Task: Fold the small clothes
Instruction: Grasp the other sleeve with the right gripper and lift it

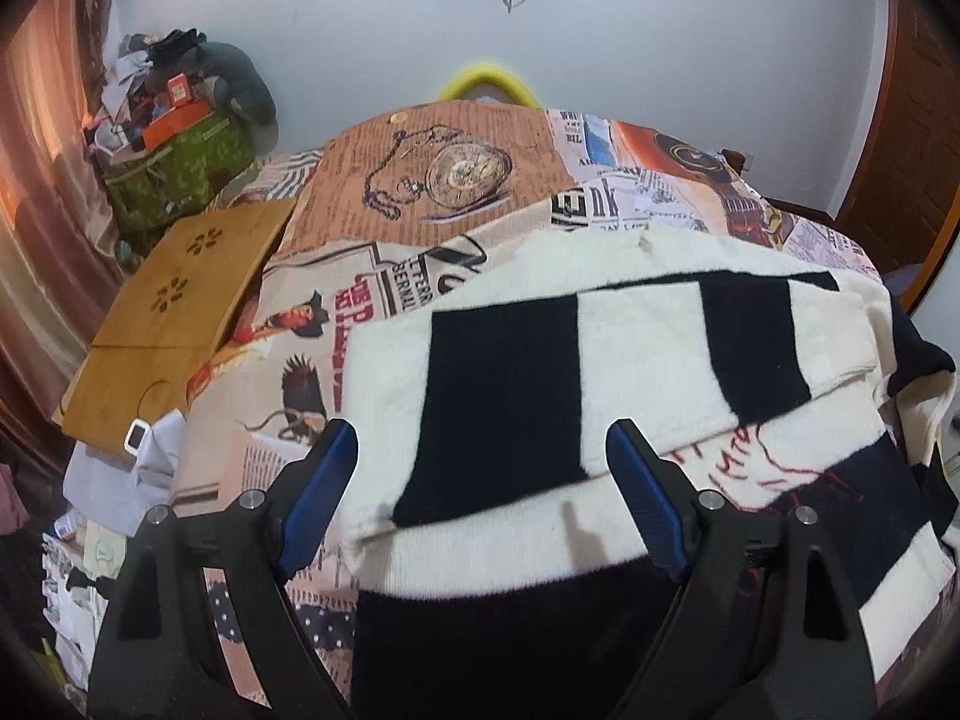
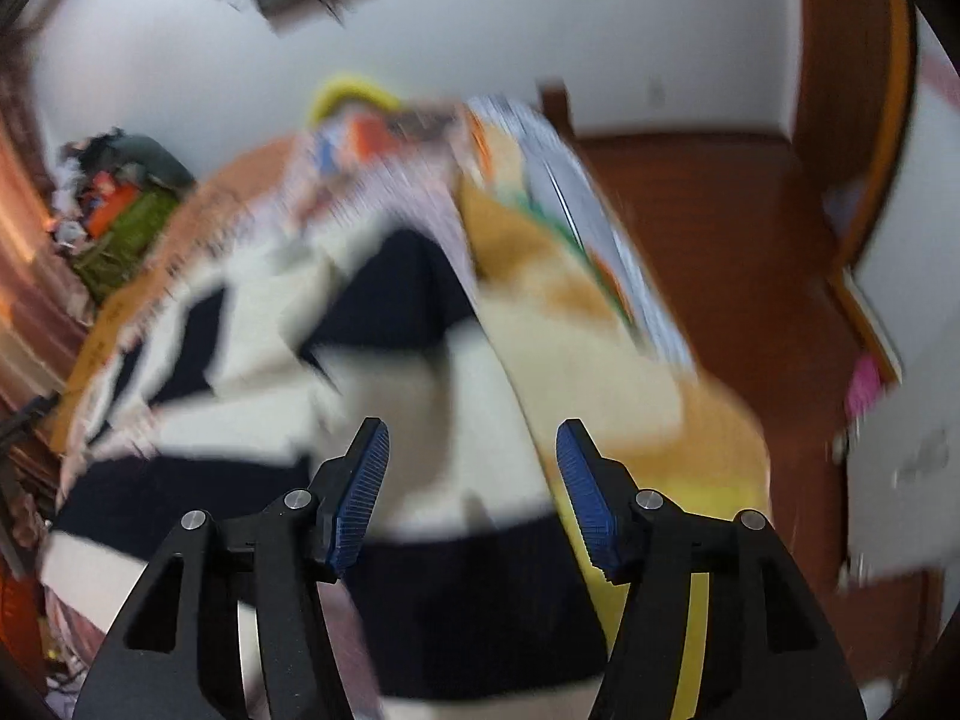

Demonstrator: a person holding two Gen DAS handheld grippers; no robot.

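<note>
In the left wrist view we see the left hand-held gripper [image 1: 480, 468] with its blue-padded jaws spread wide and nothing between them, hovering over a cream and navy striped sweater [image 1: 600, 372]. The sweater lies on a bed covered by a newspaper-print bedspread [image 1: 420, 180], toward the near right of the bed, with one striped part folded over the body and some red stitching [image 1: 774, 462] showing just right of the right finger. To the left on the bed rests a wooden board [image 1: 174, 324] with flower-shaped cutouts, and a small white device [image 1: 135, 437] sits at its near edge. In the far left corner a green bag [image 1: 174, 180] is piled with clutter against the white wall [image 1: 660, 48], and a yellow curved handle [image 1: 489, 78] rises behind the far edge of the bed. In the right wrist view everything beyond the fingers is smeared by motion blur. We see the right hand-held gripper [image 2: 473, 480] also with jaws apart and empty, above the same sweater [image 2: 420, 396], which spreads from the middle to the near left. A yellowish cloth [image 2: 660, 408] lies just right of the sweater, and brown wooden flooring [image 2: 750, 228] fills the right side.
</note>
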